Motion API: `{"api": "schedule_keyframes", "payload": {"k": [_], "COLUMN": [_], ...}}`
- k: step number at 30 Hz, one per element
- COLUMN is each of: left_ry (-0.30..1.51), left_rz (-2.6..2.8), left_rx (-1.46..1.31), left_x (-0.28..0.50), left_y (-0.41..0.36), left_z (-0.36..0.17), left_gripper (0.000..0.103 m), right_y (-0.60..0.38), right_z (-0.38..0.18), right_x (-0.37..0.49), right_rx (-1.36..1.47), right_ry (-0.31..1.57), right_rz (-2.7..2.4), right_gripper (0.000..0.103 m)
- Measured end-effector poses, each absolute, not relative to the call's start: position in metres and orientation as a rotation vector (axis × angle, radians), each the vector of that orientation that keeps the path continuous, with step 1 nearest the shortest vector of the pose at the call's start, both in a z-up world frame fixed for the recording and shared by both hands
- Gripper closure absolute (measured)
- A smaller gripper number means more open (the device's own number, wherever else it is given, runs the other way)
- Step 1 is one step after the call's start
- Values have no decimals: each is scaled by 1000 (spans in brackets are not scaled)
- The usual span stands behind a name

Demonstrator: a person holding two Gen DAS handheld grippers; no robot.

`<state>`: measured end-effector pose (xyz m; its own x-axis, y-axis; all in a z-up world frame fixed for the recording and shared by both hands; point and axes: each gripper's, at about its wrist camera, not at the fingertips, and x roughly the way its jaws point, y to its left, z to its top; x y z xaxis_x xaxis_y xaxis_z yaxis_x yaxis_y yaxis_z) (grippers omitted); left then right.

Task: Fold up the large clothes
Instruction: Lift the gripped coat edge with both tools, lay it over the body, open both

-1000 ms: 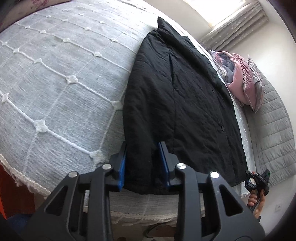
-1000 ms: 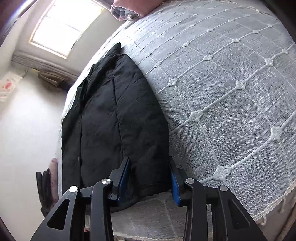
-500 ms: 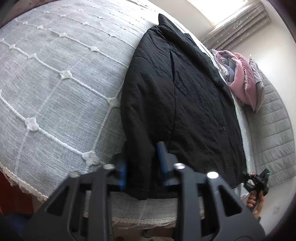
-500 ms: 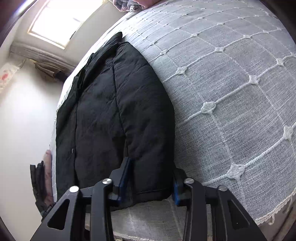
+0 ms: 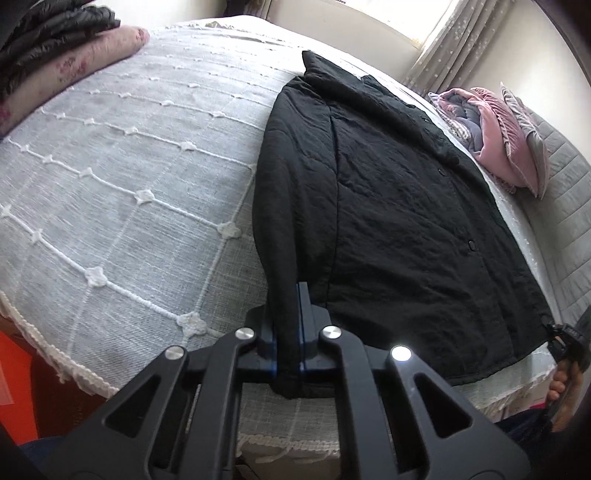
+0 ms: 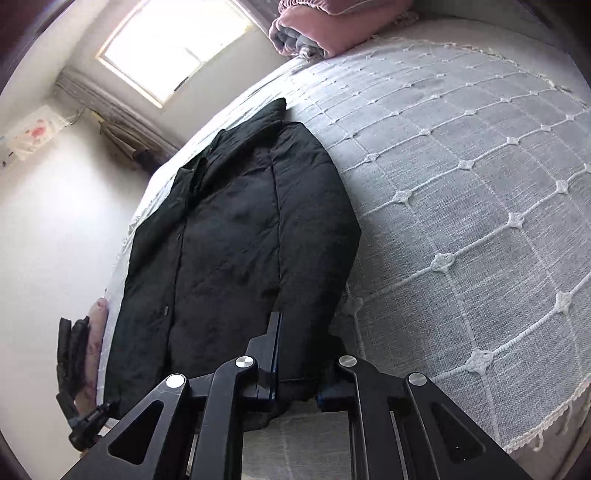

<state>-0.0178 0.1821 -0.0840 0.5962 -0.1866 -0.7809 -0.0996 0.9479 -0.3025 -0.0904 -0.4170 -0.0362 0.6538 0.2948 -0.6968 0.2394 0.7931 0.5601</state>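
Note:
A black quilted jacket [image 5: 388, 221] lies flat, front up, on a grey-white bedspread [image 5: 129, 203]. My left gripper [image 5: 286, 325] grips the bottom end of the jacket's near-side sleeve. Its jaws are closing, and a fold of black cloth is pinched between the blue pads and hangs below them. In the right wrist view the same jacket [image 6: 240, 240] stretches toward the window. My right gripper [image 6: 301, 354] has the other sleeve end bunched between its closing jaws. The cloth hides the right fingertip. The right gripper [image 5: 561, 339], held in a hand, also shows at the far edge of the left wrist view.
Pink and grey bedding [image 5: 495, 140] is piled near the grey quilted headboard [image 5: 565, 184]. Folded dark clothes [image 5: 48, 29] rest on a pink floral blanket. The bedspread's fringed edge [image 5: 74, 376] runs just below my grippers. A bright window [image 6: 166, 48] is at the far wall.
Both grippers' jaws have closed from wide apart onto the jacket's sleeve ends. Both have risen a little and rolled, lifting the pinched cloth.

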Motion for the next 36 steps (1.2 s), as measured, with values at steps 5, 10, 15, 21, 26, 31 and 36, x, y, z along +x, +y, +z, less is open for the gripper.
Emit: {"api": "schedule_keyframes", "payload": {"k": [5,10,15,21,26,31,36], "left_ry": [910,896,884,847,807,756,689], "left_rz": [-42,-38,-37,-38,-94,-169,-236], "left_rx": [-302,-287,-280,-224,-231,-313,-389], "left_x": [-24,-31,-36,-59,-101,-158,-205], "left_y": [179,179,173,171,183,212,232], "left_z": [-78,-72,-60,-36,-15,10,39], "left_gripper": [95,95,96,96,96,96,96], "right_y": [-408,-413,-414,-415,-409,-416,-417], "right_z": [-27,-26,-20,-11,-4,4,44], "right_x": [-97,-103,-113,-139,-177,-238,-282], "right_rx": [622,654,693,791,826,854,828], "right_ry": [836,810,773,696,651,567,454], "right_rz": [64,65,103,165,224,266,298], "right_gripper": [92,92,92,92,92,92,93]}}
